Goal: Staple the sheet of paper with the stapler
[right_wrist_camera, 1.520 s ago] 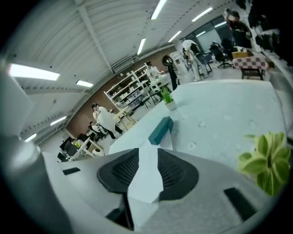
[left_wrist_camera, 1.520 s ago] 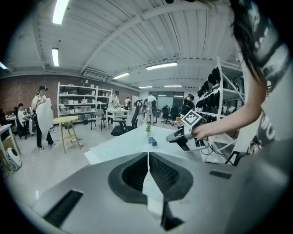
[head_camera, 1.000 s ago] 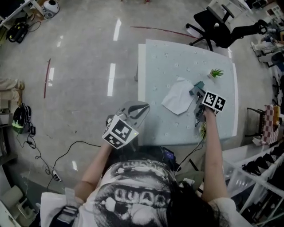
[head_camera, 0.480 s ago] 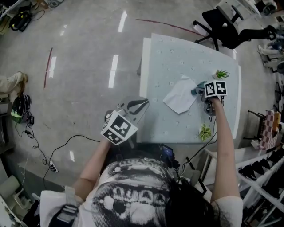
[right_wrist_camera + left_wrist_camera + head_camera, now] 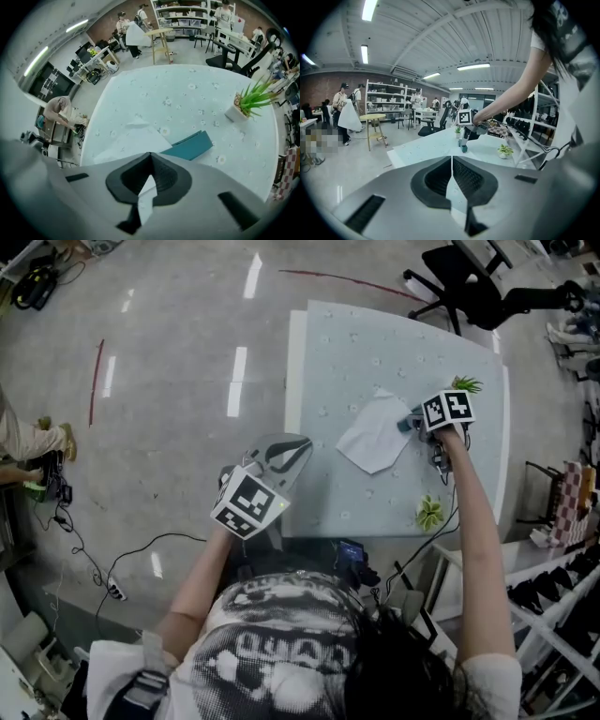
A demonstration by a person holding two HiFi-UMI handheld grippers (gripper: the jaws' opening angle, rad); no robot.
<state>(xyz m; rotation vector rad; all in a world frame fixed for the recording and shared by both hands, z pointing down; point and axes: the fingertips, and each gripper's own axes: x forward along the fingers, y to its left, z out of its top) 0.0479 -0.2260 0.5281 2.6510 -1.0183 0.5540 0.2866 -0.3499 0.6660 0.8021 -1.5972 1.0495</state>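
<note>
A white sheet of paper point(image 5: 368, 442) lies on the pale table point(image 5: 375, 343) with a teal stapler point(image 5: 404, 424) at its right corner. My right gripper point(image 5: 416, 421) points steeply down over the stapler's near end, jaws shut with nothing between them. In the right gripper view its tips point(image 5: 150, 156) hide that end, so I cannot tell whether they touch the stapler point(image 5: 190, 146); the paper point(image 5: 129, 139) spreads to the left. My left gripper point(image 5: 278, 463) hangs shut and empty off the table's left front corner, its tips point(image 5: 451, 159) facing the stapler point(image 5: 464, 148).
A potted plant point(image 5: 461, 386) stands behind the stapler, and a second small plant point(image 5: 429, 513) sits near the table's front edge. A black office chair point(image 5: 464, 282) is beyond the table. Cables point(image 5: 141, 549) trail on the floor at left.
My right gripper has moved away from the front edge to the stapler and tipped downward. The left gripper has barely shifted.
</note>
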